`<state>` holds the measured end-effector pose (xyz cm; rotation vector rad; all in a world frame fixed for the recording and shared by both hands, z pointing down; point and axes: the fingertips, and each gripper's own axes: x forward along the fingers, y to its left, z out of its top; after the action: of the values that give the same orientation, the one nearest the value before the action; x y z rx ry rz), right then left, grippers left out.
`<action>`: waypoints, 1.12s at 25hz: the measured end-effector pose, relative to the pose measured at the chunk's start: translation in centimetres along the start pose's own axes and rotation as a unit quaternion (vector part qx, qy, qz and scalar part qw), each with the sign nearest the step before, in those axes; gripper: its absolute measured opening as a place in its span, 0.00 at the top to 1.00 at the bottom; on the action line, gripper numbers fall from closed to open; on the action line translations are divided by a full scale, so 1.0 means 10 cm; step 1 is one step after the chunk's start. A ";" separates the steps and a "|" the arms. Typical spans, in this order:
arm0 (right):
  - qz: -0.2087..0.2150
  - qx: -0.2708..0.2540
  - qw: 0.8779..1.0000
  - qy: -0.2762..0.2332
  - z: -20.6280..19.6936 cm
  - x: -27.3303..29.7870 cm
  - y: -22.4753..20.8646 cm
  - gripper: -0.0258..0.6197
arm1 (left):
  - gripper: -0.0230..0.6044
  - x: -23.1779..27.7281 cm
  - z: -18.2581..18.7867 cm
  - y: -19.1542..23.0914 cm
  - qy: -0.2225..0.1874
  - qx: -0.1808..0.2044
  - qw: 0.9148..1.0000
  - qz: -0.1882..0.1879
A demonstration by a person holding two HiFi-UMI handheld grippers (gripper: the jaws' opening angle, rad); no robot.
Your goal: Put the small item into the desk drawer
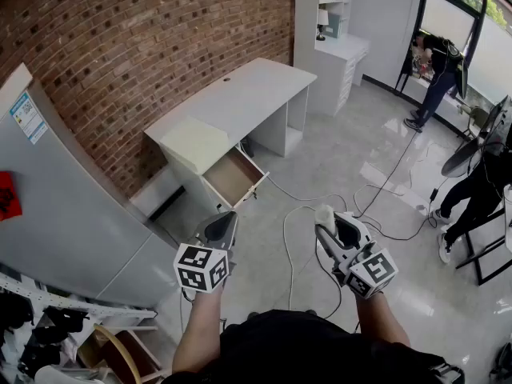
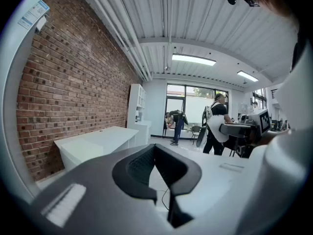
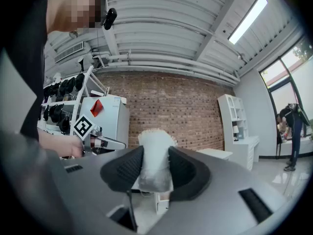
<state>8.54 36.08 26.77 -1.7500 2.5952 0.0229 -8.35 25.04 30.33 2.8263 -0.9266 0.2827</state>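
A white desk (image 1: 240, 94) stands against the brick wall, and its drawer (image 1: 232, 176) is pulled open and looks empty. My right gripper (image 1: 330, 224) is held above the floor, right of the drawer, shut on a small white fuzzy item (image 1: 325, 213). In the right gripper view the item (image 3: 156, 136) stands upright between the dark pads of that gripper (image 3: 155, 151). My left gripper (image 1: 227, 218) hovers just in front of the drawer. Its jaws meet at the tips with nothing between them in the left gripper view (image 2: 155, 148).
Cables (image 1: 320, 206) trail across the glossy floor beside the desk. A grey cabinet (image 1: 72, 206) and a rack of dark items (image 1: 32, 326) are at the left. A white shelf unit (image 1: 336, 22) stands at the back. People (image 1: 436, 74) are at the right by the windows.
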 end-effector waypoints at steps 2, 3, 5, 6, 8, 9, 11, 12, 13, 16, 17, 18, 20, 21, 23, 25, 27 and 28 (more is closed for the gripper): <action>-0.001 -0.005 1.000 -0.005 0.00 0.04 0.08 0.72 | 0.94 -0.04 -0.04 0.05 0.002 -0.002 1.000 -0.003; -0.002 -0.006 1.000 -0.007 0.00 0.07 0.11 0.72 | 0.94 -0.06 -0.06 0.08 0.003 -0.003 1.000 -0.004; -0.003 -0.006 1.000 -0.007 -0.01 0.12 0.19 0.72 | 0.94 -0.11 -0.09 0.14 0.004 -0.005 1.000 -0.006; -0.004 -0.005 1.000 -0.007 -0.02 0.14 0.23 0.72 | 0.94 -0.14 -0.11 0.18 0.004 -0.006 1.000 -0.006; -0.006 -0.006 1.000 -0.005 -0.03 0.18 0.31 0.72 | 0.94 -0.19 -0.14 0.25 0.005 -0.008 1.000 -0.008; -0.008 -0.007 1.000 -0.004 -0.03 0.20 0.34 0.72 | 0.94 -0.21 -0.15 0.28 0.004 -0.010 1.000 -0.010; -0.013 -0.007 1.000 -0.002 -0.03 0.24 0.40 0.72 | 0.94 -0.26 -0.18 0.35 0.004 -0.014 1.000 -0.014; -0.016 -0.008 1.000 -0.001 -0.03 0.26 0.44 0.72 | 0.94 -0.28 -0.20 0.38 0.003 -0.016 1.000 -0.016; -0.017 -0.008 1.000 0.003 -0.04 0.29 0.48 0.72 | 0.94 -0.30 -0.22 0.42 0.003 -0.020 1.000 -0.018; -0.015 -0.007 1.000 0.020 -0.09 0.36 0.60 0.72 | 0.94 -0.39 -0.29 0.53 0.001 -0.032 0.999 -0.024; -0.014 -0.010 0.999 0.028 -0.12 0.37 0.65 0.72 | 0.94 -0.42 -0.31 0.56 0.000 -0.035 0.999 -0.026; -0.014 -0.012 0.999 0.035 -0.15 0.38 0.69 0.72 | 0.94 -0.45 -0.35 0.59 0.001 -0.038 0.999 -0.027; -0.020 -0.010 0.999 0.044 -0.21 0.37 0.75 0.72 | 0.94 -0.50 -0.43 0.63 0.004 -0.043 0.999 -0.032; -0.025 -0.007 0.999 0.047 -0.24 0.36 0.76 0.72 | 0.94 -0.51 -0.47 0.66 0.006 -0.046 0.998 -0.034; -0.032 0.002 0.998 0.051 -0.26 0.39 0.79 0.72 | 0.94 -0.54 -0.53 0.72 0.009 -0.053 0.998 -0.035; -0.033 0.009 0.998 0.056 -0.26 0.44 0.82 0.72 | 0.94 -0.57 -0.57 0.78 0.009 -0.061 0.997 -0.035; -0.031 0.012 0.998 0.061 -0.27 0.49 0.83 0.72 | 0.94 -0.58 -0.60 0.81 0.009 -0.066 0.997 -0.035; -0.031 0.013 0.997 0.062 -0.28 0.52 0.83 0.72 | 0.94 -0.58 -0.62 0.83 0.010 -0.067 0.997 -0.034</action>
<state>-1.07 34.32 29.51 -1.8798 2.6088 -0.1248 -18.73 23.02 35.79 2.7212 -0.8102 0.2297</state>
